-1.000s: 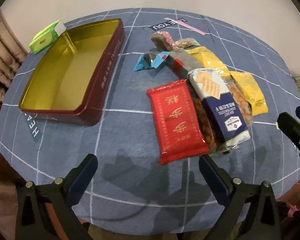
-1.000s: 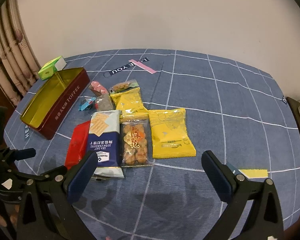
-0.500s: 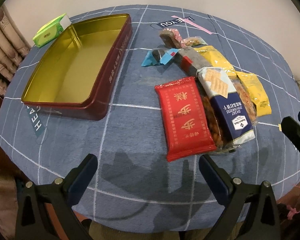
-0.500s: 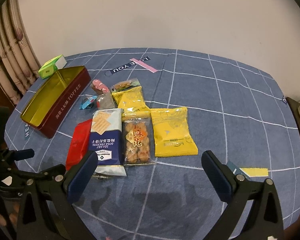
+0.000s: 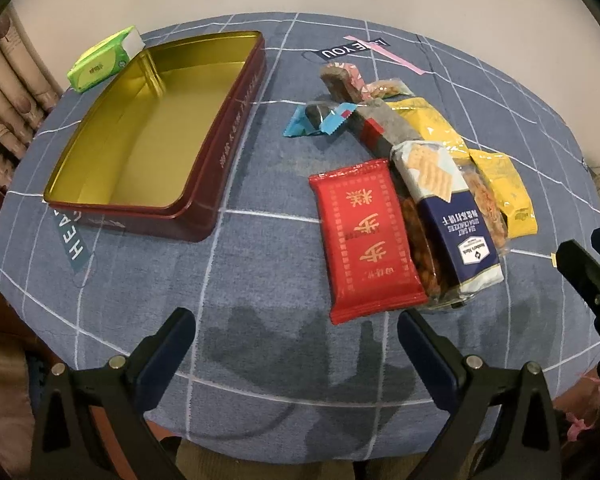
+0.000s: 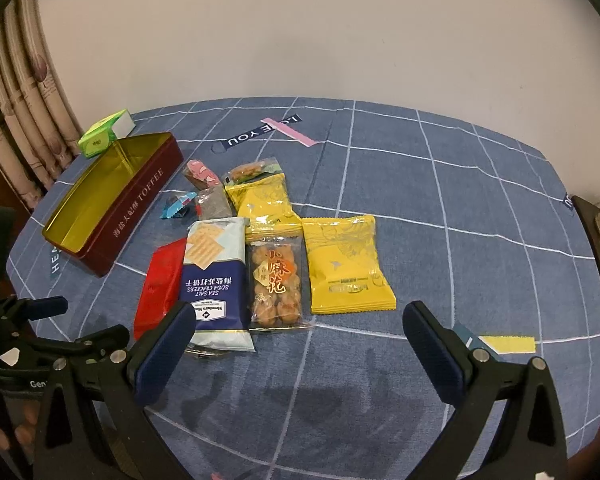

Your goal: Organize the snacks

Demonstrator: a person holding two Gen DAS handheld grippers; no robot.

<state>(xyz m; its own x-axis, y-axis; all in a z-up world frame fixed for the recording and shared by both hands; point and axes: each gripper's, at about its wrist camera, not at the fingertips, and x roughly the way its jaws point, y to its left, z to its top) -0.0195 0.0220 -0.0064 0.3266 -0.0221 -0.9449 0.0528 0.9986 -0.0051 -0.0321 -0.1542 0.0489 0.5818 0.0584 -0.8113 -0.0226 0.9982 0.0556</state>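
An open dark red toffee tin (image 5: 204,200) with a bare gold inside stands at the left; it also shows in the right wrist view (image 6: 136,208). A pile of snack packets lies to its right: a red packet (image 5: 364,240), a blue and white cracker pack (image 6: 214,272), a clear fried-snack bag (image 6: 276,280), two yellow packets (image 6: 346,264) and small candies (image 5: 320,120). My left gripper (image 5: 296,336) is open and empty, just short of the red packet. My right gripper (image 6: 300,328) is open and empty, just short of the pile.
A green tissue pack (image 5: 104,58) lies behind the tin. The blue checked tablecloth (image 6: 460,208) covers a round table; its near edge is close to both grippers. Curtains (image 6: 16,120) hang at the left. A wooden chair edge (image 6: 596,240) is at the right.
Both grippers have moved a little forward toward the snack pile, so the packets sit nearer in each view. Both stay open. No snack has moved.
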